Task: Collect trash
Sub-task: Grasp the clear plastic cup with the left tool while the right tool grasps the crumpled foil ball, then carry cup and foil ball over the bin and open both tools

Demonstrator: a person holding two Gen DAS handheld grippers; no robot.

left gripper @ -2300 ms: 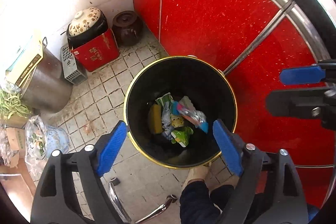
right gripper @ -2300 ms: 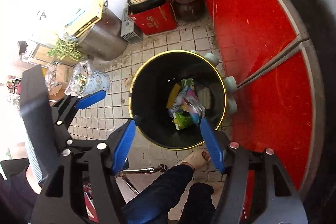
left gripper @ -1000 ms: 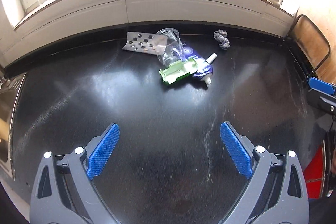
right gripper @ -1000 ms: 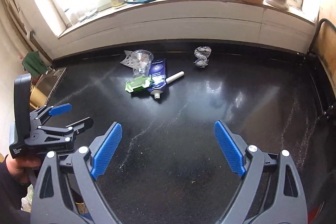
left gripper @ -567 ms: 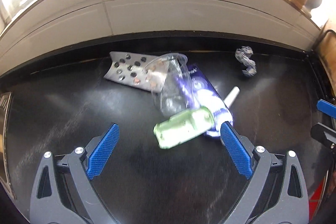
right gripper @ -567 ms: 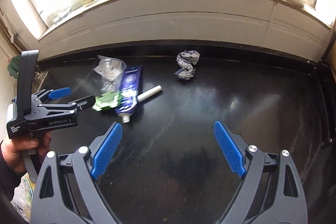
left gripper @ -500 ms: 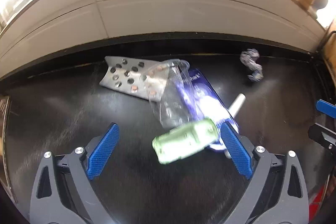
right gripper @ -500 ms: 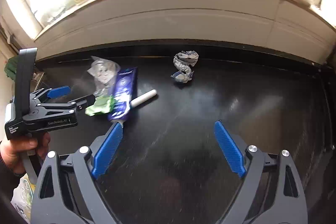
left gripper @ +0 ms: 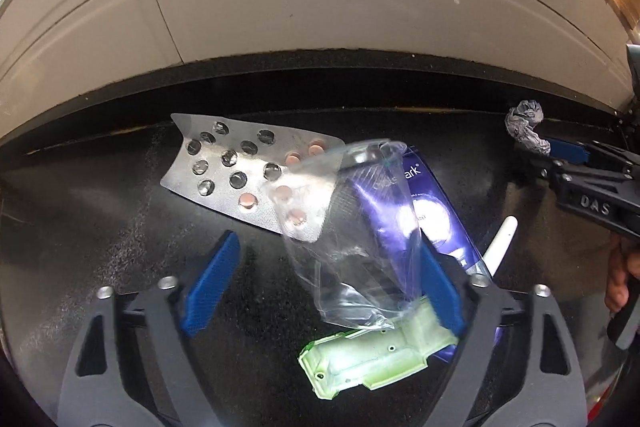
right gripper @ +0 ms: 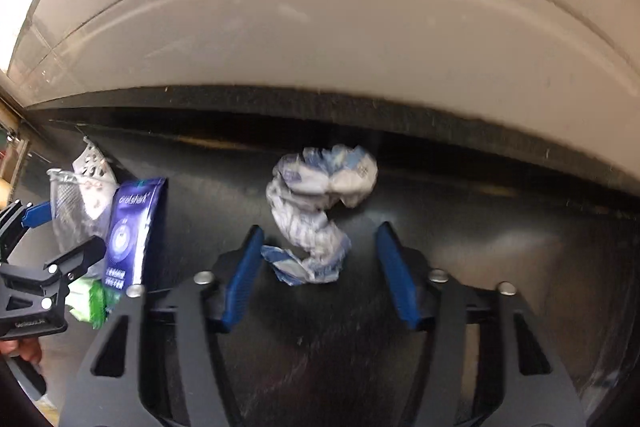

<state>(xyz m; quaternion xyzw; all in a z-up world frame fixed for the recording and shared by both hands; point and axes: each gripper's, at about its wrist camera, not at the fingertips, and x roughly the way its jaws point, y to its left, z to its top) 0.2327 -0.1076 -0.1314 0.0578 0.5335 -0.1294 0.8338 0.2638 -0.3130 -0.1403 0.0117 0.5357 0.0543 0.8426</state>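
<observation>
Nothing here is picked up yet; all the trash you can see lies on the black counter, so every piece on it is left to collect.

Your left gripper is spread wide and holds nothing. Beyond its left finger lies the blister pack, flat on the counter. Between the fingers, nearer the right one, sits the clear cup, tipped on its side over the pack's corner. The green piece lies at the cup's near end, just under the right fingertip. The blue tube runs behind the cup and passes the right finger, with a white stick just outside it.

Your right gripper is also open and empty. The crumpled wrapper sits between its fingers, its lower end level with the tips and close to the left pad; whether it touches is blurred. It looks ready for a squeeze.

Judging from this, you are at the grasping step on both sides, with five or six pieces left.
</observation>
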